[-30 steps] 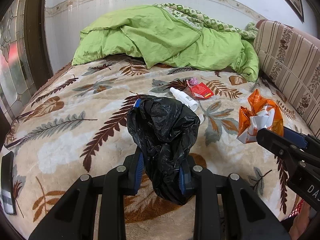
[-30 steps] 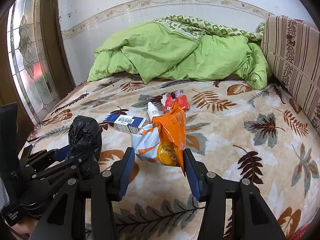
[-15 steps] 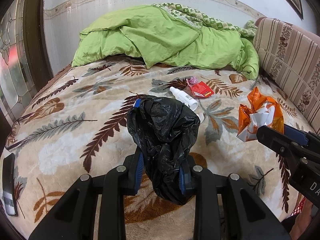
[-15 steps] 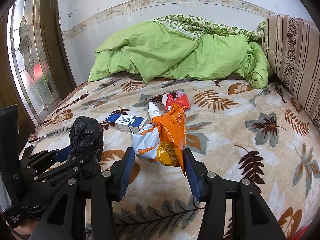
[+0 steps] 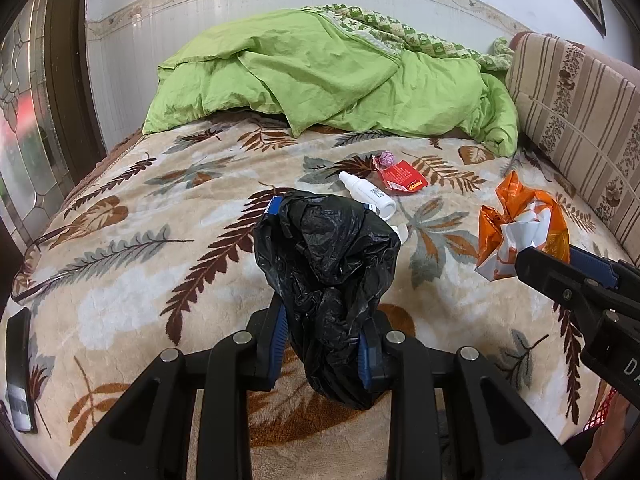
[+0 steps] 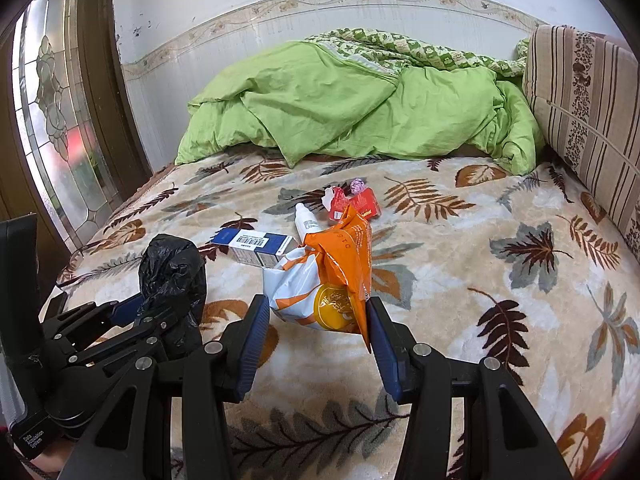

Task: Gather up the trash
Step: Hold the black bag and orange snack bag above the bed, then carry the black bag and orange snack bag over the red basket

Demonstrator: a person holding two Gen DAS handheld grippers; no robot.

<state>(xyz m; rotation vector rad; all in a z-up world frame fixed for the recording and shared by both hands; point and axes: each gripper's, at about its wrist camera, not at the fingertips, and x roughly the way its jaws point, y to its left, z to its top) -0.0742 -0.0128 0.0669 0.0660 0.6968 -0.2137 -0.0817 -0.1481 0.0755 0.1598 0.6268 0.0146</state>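
My left gripper (image 5: 322,346) is shut on a crumpled black trash bag (image 5: 328,264) and holds it above the bed; the bag also shows in the right wrist view (image 6: 172,268). My right gripper (image 6: 316,336) is shut on an orange and white snack wrapper (image 6: 332,276), which also shows in the left wrist view (image 5: 520,228). On the blanket lie a white bottle (image 5: 368,194), a red packet (image 5: 402,176), a pink wad (image 5: 386,158) and a blue and white box (image 6: 252,244).
A leaf-patterned blanket (image 6: 460,264) covers the bed. A green duvet (image 6: 352,108) is heaped at the far end. A striped cushion (image 6: 584,92) lines the right side. A dark phone (image 5: 18,368) lies at the bed's left edge. A stained-glass door (image 6: 52,128) stands left.
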